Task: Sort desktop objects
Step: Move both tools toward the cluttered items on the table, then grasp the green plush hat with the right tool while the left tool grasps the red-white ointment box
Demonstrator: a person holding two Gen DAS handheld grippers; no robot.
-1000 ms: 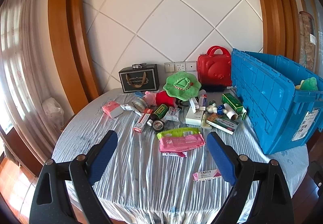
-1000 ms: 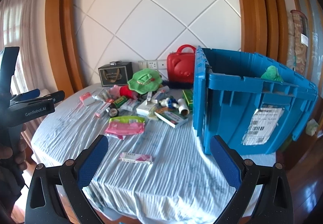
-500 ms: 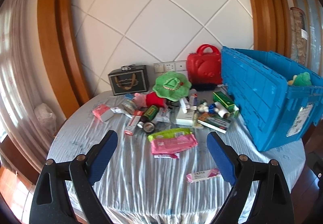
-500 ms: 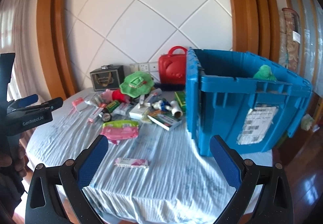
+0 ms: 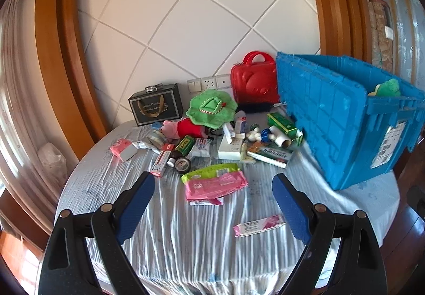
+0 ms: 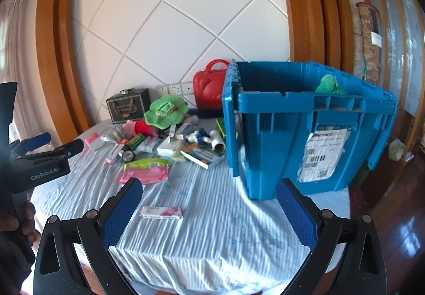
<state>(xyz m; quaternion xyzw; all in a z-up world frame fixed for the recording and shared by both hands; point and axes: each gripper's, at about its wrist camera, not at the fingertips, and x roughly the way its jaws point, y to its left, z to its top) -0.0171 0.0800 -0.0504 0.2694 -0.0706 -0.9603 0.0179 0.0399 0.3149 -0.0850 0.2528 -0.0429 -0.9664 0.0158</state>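
Left gripper (image 5: 212,204) and right gripper (image 6: 209,204) both hover with jaws apart, empty. Flat pink-and-green soft plastic wipes pack (image 5: 214,181) lies mid-table on the wrinkled striped cloth (image 5: 170,236). Looks light, squashy, slippery; pinch across short edges.

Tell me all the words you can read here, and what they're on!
"GenRobot.AI": on the left gripper, seen from the right wrist.
Blue crate label: barcodes and print, too blurred to read.
Pink wipes pack, small pink box, green boxes: print too small.
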